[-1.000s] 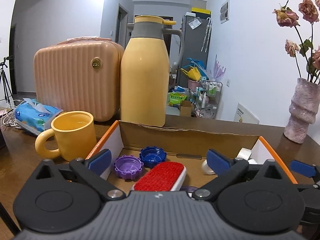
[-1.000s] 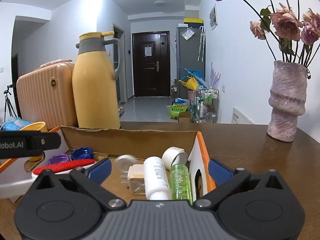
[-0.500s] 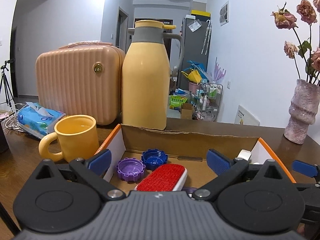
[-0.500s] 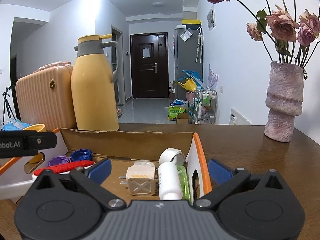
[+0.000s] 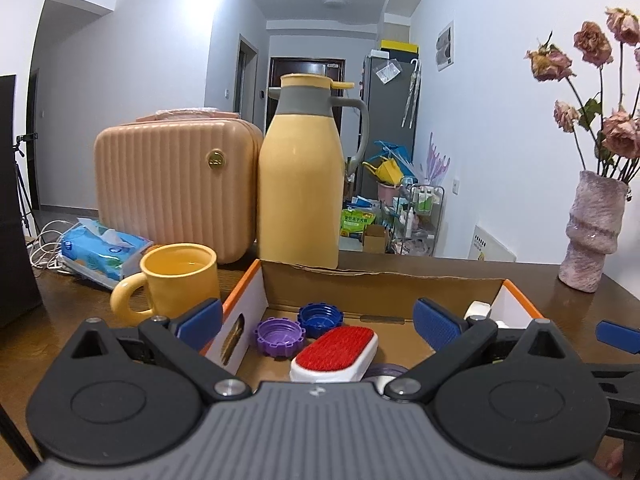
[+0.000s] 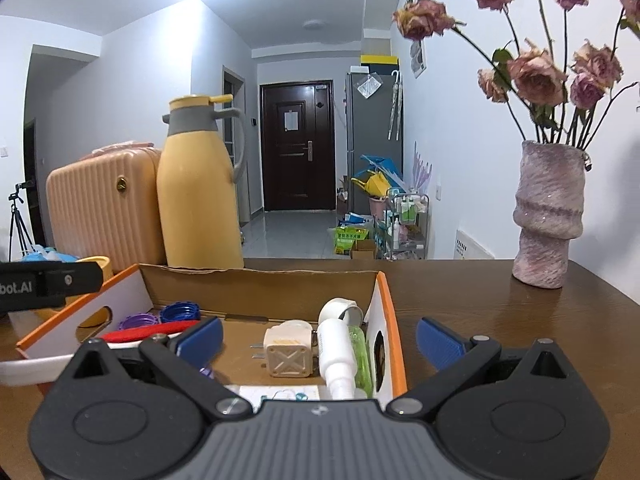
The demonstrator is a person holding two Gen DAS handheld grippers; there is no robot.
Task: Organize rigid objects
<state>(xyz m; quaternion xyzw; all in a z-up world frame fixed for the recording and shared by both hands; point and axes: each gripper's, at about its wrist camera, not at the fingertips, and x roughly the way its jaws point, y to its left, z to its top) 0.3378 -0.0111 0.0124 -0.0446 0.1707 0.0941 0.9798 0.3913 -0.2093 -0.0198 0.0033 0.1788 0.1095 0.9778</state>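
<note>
An orange-edged cardboard box [image 5: 384, 282] [image 6: 256, 288] sits on the brown table. Inside lie a purple cap [image 5: 279, 335], a blue cap [image 5: 320, 319] and a red-faced brush [image 5: 335, 352]. At its right end I see a beige plug adapter [image 6: 288, 354], a white bottle [image 6: 336, 350], a green bottle [image 6: 358, 354] and a white roll [image 6: 340, 311]. My left gripper [image 5: 320, 322] hangs open above the box's near left part. Over the box's right end my right gripper [image 6: 318, 332] is open too. Neither holds anything.
A yellow mug [image 5: 176, 282] stands left of the box, with a tissue pack [image 5: 104, 250] beyond it. Behind the box are a yellow thermos jug [image 5: 300, 184] and a peach case [image 5: 176, 184]. A pink vase [image 6: 548, 216] of dried roses stands at the far right.
Both grippers have drawn back and risen slightly, so the box looks lower and farther. In the right wrist view the plug adapter and white bottle have come into fuller sight.
</note>
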